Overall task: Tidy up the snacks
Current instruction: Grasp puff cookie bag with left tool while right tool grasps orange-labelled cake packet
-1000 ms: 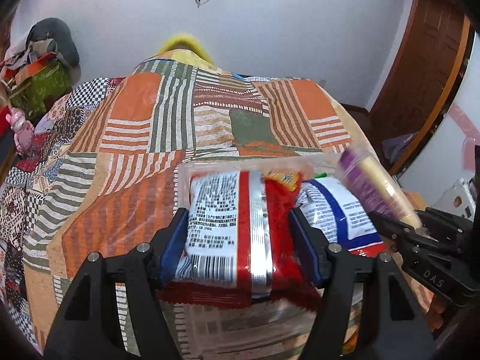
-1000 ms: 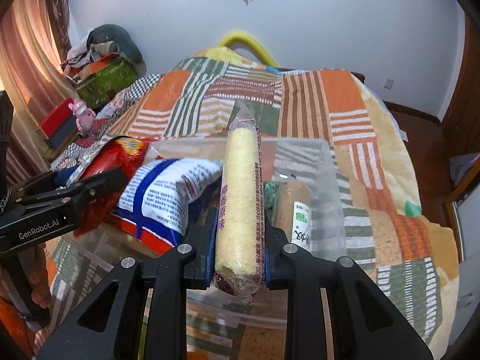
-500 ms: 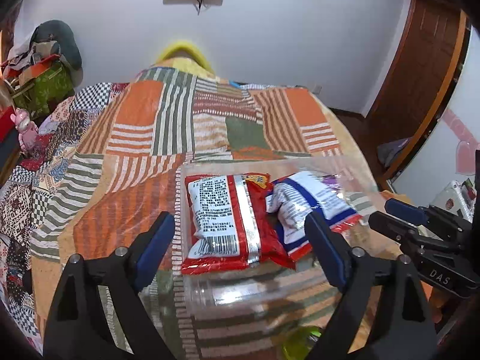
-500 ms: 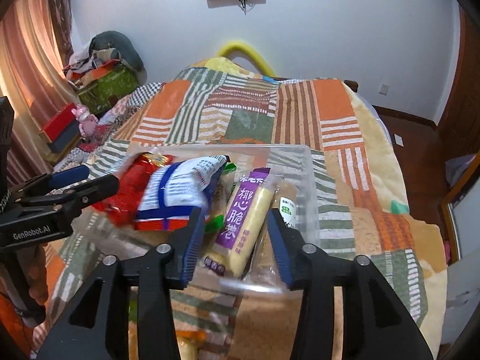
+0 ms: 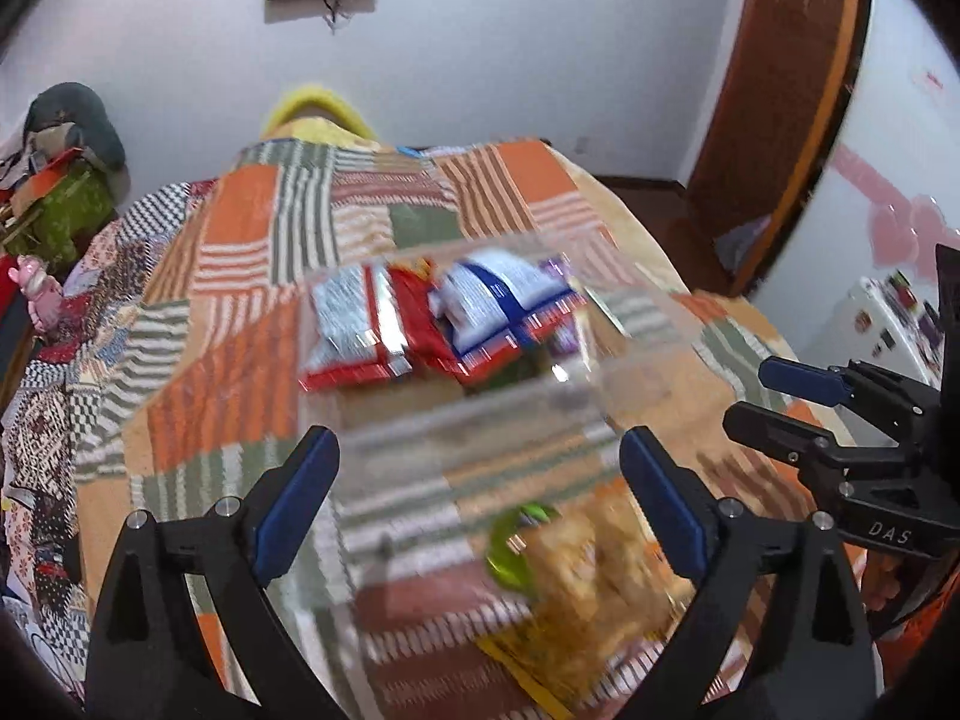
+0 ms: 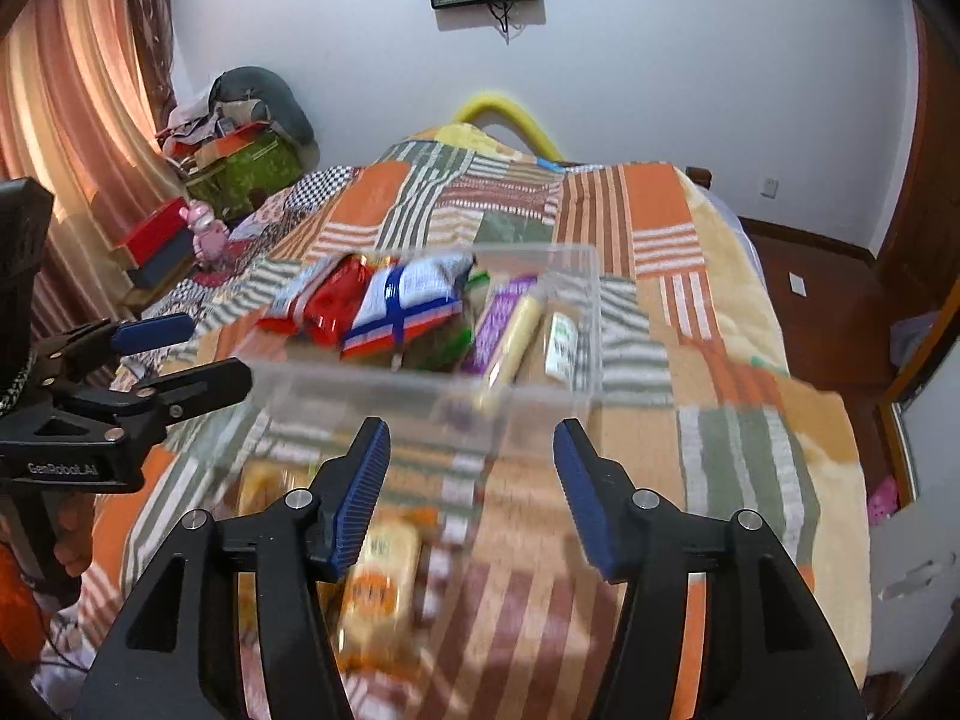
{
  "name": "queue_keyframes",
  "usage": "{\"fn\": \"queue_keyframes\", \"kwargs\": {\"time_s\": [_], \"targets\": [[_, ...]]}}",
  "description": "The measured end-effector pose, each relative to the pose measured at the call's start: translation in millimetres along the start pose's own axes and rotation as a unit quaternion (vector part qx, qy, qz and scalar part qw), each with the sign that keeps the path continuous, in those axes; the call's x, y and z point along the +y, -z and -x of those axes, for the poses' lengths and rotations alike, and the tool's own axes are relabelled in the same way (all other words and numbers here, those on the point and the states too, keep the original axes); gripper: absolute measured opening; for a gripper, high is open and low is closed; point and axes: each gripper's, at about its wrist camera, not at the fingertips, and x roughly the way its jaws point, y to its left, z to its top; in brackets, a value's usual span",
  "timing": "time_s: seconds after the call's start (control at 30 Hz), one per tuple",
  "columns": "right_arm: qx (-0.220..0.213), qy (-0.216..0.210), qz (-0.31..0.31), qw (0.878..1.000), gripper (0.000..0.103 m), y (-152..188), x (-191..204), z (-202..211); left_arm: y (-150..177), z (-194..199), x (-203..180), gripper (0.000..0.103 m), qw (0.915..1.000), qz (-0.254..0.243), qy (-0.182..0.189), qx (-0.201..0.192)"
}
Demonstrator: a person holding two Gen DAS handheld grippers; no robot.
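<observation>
A clear plastic bin [image 6: 420, 384] sits on the patchwork bedspread and also shows in the left wrist view [image 5: 480, 414]. It holds a red snack bag [image 5: 366, 330] [image 6: 327, 303], a white and blue bag [image 5: 498, 300] [image 6: 408, 300], a purple-wrapped yellow roll [image 6: 510, 330] and a small pale packet [image 6: 561, 345]. My left gripper [image 5: 480, 504] is open and empty, in front of the bin. My right gripper [image 6: 471, 492] is open and empty, in front of the bin. Loose yellow snack packs lie near me on the bed [image 5: 594, 576] [image 6: 384, 570].
The bedspread [image 6: 660, 222] fills both views. Cluttered boxes and a pink toy [image 6: 207, 234] stand at the bed's left. A wooden door [image 5: 780, 96] is at the right, and the bed edge drops to the floor there.
Both grippers let go of their snacks, the red bag and the yellow roll, which now lie in the bin. Both grippers opened and drew back toward me.
</observation>
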Motion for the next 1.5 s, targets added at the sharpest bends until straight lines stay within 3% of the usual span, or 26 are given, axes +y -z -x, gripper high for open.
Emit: {"fn": "queue_keyframes", "kwargs": {"time_s": [0.23, 0.43, 0.53, 0.6, 0.77, 1.1, 1.17, 1.2, 1.5], "targets": [[0.024, 0.008, 0.011, 1.000, 0.053, 30.3, 9.3, 4.2, 41.6, -11.0, -30.8, 0.096, 0.9994, -0.011, 0.001, 0.032], [0.041, 0.000, 0.010, 0.999, 0.053, 42.8, 10.9, 3.1, 62.6, -14.4, -46.0, 0.091, 0.9992, -0.026, -0.018, 0.025], [0.048, -0.006, 0.009, 0.999, 0.053, 48.0, 14.2, 0.2, 66.0, -13.8, -44.0, 0.078, 0.9994, -0.025, -0.007, 0.023], [0.052, -0.009, 0.009, 0.999, 0.054, 48.0, 16.7, -3.9, 66.0, -12.1, -42.0, 0.063, 0.9995, -0.021, 0.000, 0.022], [0.068, -0.029, 0.003, 0.997, 0.054, 49.6, 24.1, -18.0, 66.5, -6.0, -35.0, 0.046, 0.9996, -0.021, 0.010, 0.018], [0.116, -0.037, 0.014, 0.992, 0.053, 57.0, 39.0, -56.4, 69.8, -2.9, -9.8, 0.043, 0.9997, 0.009, 0.014, 0.017], [0.110, -0.034, 0.019, 0.993, 0.042, 57.8, 40.2, -55.4, 69.3, -2.3, -6.1, 0.041, 0.9997, 0.011, 0.012, 0.015], [0.111, -0.036, 0.019, 0.993, 0.032, 57.7, 40.0, -54.7, 68.7, -1.9, -4.9, 0.040, 0.9997, 0.013, 0.013, 0.014], [0.086, -0.038, 0.001, 0.996, 0.032, 54.1, 29.0, -39.3, 63.9, -1.6, -0.9, 0.039, 0.9997, 0.021, 0.013, 0.009]]}}
